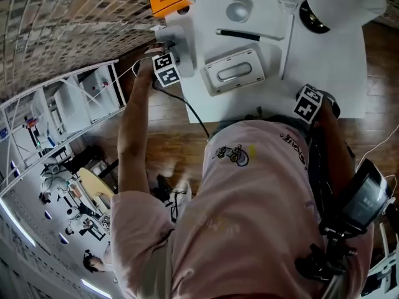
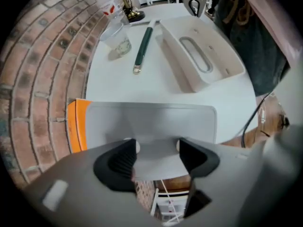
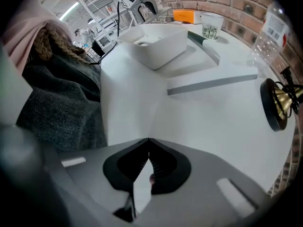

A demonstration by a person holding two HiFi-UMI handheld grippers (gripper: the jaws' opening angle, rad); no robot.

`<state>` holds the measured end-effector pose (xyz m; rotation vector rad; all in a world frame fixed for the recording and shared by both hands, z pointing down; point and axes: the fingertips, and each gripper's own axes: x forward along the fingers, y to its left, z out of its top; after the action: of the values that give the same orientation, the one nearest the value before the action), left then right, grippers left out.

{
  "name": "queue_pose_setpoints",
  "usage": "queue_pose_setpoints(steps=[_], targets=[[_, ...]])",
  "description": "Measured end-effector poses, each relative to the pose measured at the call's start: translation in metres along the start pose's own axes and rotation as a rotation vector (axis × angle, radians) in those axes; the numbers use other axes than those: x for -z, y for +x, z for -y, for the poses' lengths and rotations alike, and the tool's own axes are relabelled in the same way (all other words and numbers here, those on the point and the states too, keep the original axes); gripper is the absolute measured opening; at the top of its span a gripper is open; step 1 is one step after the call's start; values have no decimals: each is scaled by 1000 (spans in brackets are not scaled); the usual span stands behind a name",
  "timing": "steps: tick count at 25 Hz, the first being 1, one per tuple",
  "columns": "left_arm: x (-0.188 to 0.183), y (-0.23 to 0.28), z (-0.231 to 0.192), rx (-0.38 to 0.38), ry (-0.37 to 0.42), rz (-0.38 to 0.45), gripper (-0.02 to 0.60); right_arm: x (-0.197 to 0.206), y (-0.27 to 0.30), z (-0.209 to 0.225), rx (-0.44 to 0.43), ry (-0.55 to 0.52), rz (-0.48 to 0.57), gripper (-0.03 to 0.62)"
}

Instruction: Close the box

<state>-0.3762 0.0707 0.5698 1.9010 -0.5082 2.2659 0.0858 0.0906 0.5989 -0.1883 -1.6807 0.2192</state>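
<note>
Barely begun: grey lid (image 2: 151,122) of orange box (image 2: 75,126) looks unshut. The left gripper (image 2: 157,156) gapes over the lid's free edge, gripping nothing. The right gripper (image 3: 149,167) is clamped together, empty, well away from the box.

No legible text, logo on orange box (image 1: 169,0), shirt print (image 1: 233,154), bottle label (image 3: 276,27) all too small

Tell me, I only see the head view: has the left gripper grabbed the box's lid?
Observer: No. The left gripper has its jaws apart over the grey lid, not clamped on it.
Operator: And the other one?
Observer: The right gripper is shut and empty, above the white table.
Operator: Is the cup plain?
Observer: No, it carries a green plant print.
</note>
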Motion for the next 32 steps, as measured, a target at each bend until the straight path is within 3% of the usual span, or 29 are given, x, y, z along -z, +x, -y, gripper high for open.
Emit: queue_pose_setpoints(steps=[9,14,16,18,23,26,32], targets=[[-15,47,-9,195,-61,100,278,-2,-1,-2,-9,33,-77,5],[-17,48,-7,206,-15,105,287,0,3,-1,-40,26,-143,5],[-18,49,-1,238,11,91,354,0,3,-1,-57,24,-174,5],[-17,51,2,263,25,72,347,0,4,-2,-71,23,-202,5],[-18,50,0,272,30,83,340,-1,6,-2,-69,9,-255,5],[-18,48,-2,259,17,109,275,0,7,0,-61,2,-282,5],[-10,43,-1,208,3,132,272,0,7,0,-40,15,-281,5]])
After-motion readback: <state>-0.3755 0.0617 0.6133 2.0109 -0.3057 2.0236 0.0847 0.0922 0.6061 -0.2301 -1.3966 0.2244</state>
